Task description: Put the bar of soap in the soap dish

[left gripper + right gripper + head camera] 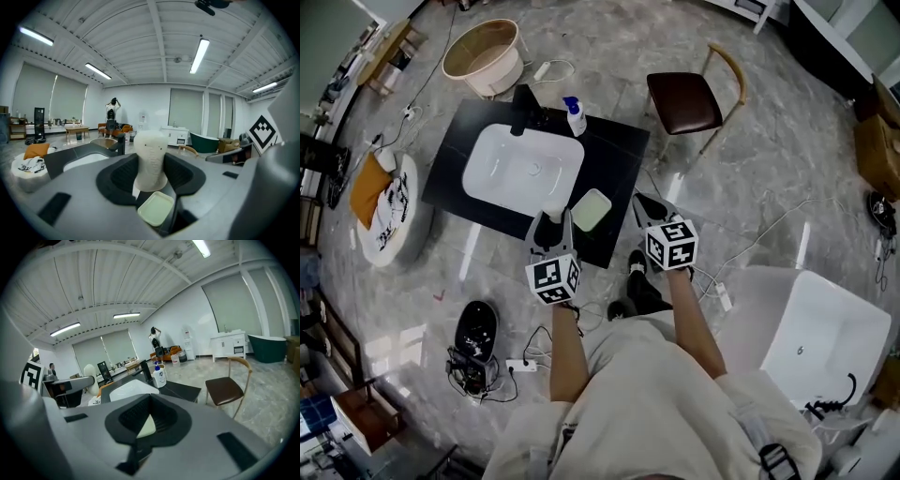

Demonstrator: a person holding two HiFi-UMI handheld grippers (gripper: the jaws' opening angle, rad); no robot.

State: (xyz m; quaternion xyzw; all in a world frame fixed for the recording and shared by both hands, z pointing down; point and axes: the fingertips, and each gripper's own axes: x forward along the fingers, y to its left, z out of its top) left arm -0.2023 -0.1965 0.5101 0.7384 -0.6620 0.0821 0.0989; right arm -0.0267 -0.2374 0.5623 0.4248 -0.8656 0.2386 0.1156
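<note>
Soap, a white ribbed bar [150, 159], stands clamped upright in the left gripper [551, 223], above the black table [619, 150], beside a glossy pale-green rectangular soap dish [155, 208]. The right gripper [149, 401] is closed and empty.

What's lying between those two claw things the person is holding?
The pale green soap dish, empty, sits between the left gripper and right gripper; the head view shows it.
</note>
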